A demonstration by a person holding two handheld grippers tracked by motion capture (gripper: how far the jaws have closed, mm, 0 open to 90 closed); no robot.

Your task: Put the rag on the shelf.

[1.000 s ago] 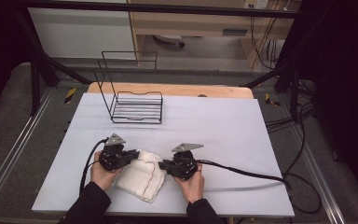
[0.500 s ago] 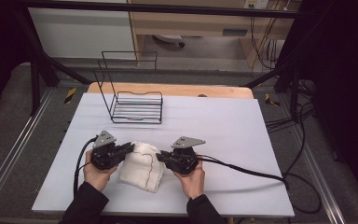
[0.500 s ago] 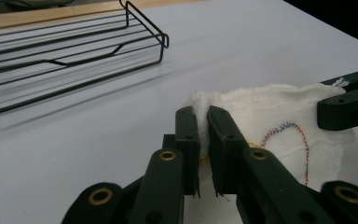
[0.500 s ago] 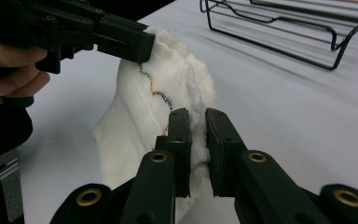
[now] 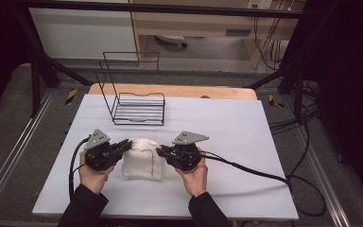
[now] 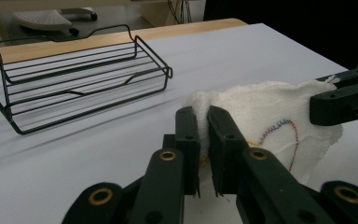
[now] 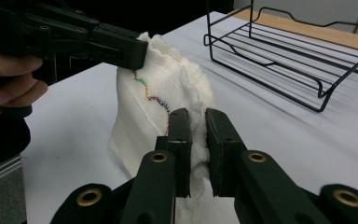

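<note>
High view: we have both grippers, left (image 5: 123,147) and right (image 5: 163,152), clamped on the cloth (image 5: 142,160), lifting it; next, likely into the rack (image 5: 139,109).

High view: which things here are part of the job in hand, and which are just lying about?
In use:
- white cloth, pinched at both ends and hanging above the table
- left gripper, shut on it
- right gripper, shut on it

Lying about:
- black wire rack, standing apart from the cloth farther back on the white table
</note>
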